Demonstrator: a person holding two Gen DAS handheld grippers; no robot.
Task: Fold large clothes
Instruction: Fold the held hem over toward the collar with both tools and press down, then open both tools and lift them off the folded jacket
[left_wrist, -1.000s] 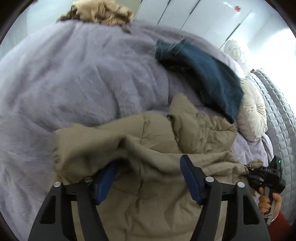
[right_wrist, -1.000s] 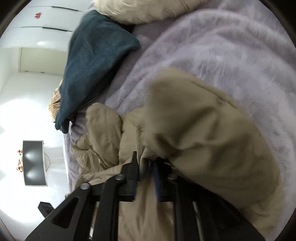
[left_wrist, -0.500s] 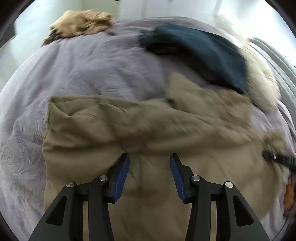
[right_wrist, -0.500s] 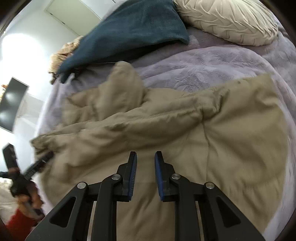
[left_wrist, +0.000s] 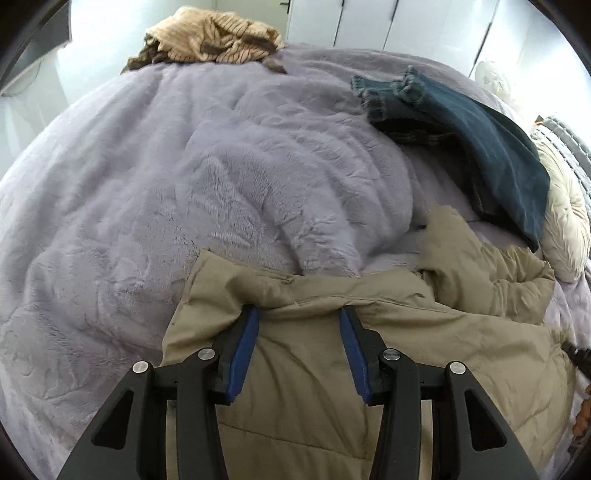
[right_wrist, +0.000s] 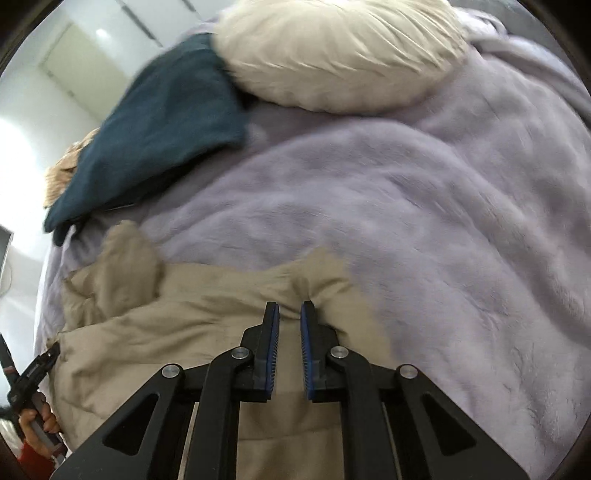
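A tan padded jacket (left_wrist: 314, 369) lies spread on a lilac plush blanket (left_wrist: 184, 184), its sleeve bunched toward the right. My left gripper (left_wrist: 299, 317) points down onto the jacket's far edge. Its jaws stand partly apart, and flat fabric lies between the blue pads without being pinched. In the right wrist view the jacket (right_wrist: 184, 332) fills the lower left. My right gripper (right_wrist: 289, 308) is closing on a raised fold at that far edge, with only a narrow gap left and cloth squeezed between the tips. The left gripper (right_wrist: 29, 373) shows at the left edge, held by a hand (right_wrist: 37, 417).
A dark teal garment (left_wrist: 498, 155) lies beyond the jacket, partly under a cream pillow (left_wrist: 565, 221). A striped tan knit (left_wrist: 214, 33) sits at the bed's far end. White wardrobe doors (left_wrist: 369, 22) stand behind. Bare blanket (right_wrist: 443, 221) stretches to the right.
The jacket went from lifted and bunched to lying flat. My left gripper's jaws narrowed, then it sank onto the jacket's far edge. My right gripper swung over to that edge and its jaws drew closer.
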